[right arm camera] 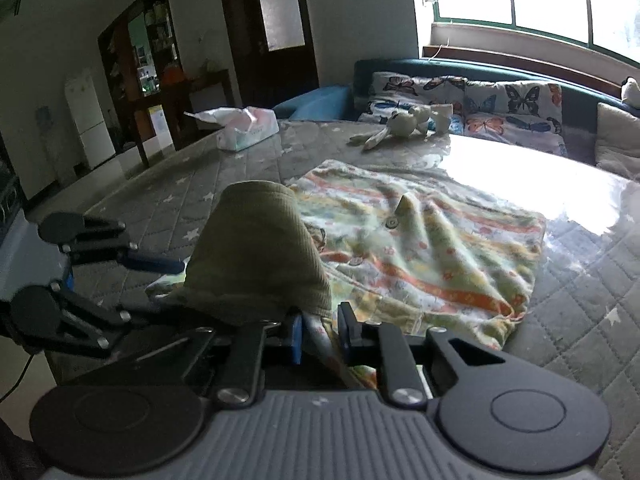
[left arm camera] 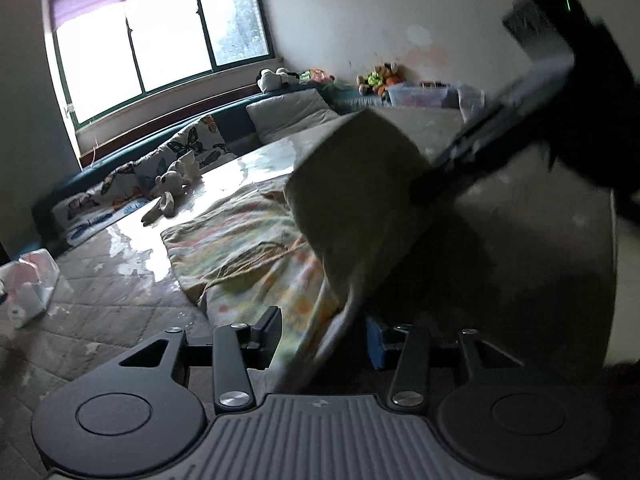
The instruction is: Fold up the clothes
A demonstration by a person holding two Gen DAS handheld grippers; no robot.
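A small patterned garment (right arm camera: 424,240) in pale green, white and orange lies spread on the quilted bed (right arm camera: 580,312). It has an olive ribbed cuff or collar (right arm camera: 260,256) at its near end, lifted off the bed. My right gripper (right arm camera: 320,332) is shut on the garment's edge just under the olive part. My left gripper (left arm camera: 324,332) is shut on the same end of the garment (left arm camera: 248,248); the olive part (left arm camera: 356,196) hangs in front of it. The right gripper (left arm camera: 480,148) shows in the left wrist view, and the left gripper (right arm camera: 152,276) in the right wrist view.
A plush rabbit (right arm camera: 396,124) and a white cup (right arm camera: 442,116) lie at the bed's far side by butterfly pillows (right arm camera: 472,100). A plastic bag (right arm camera: 244,128) sits at the bed's left edge. Toys and a box (left arm camera: 416,92) line the far wall.
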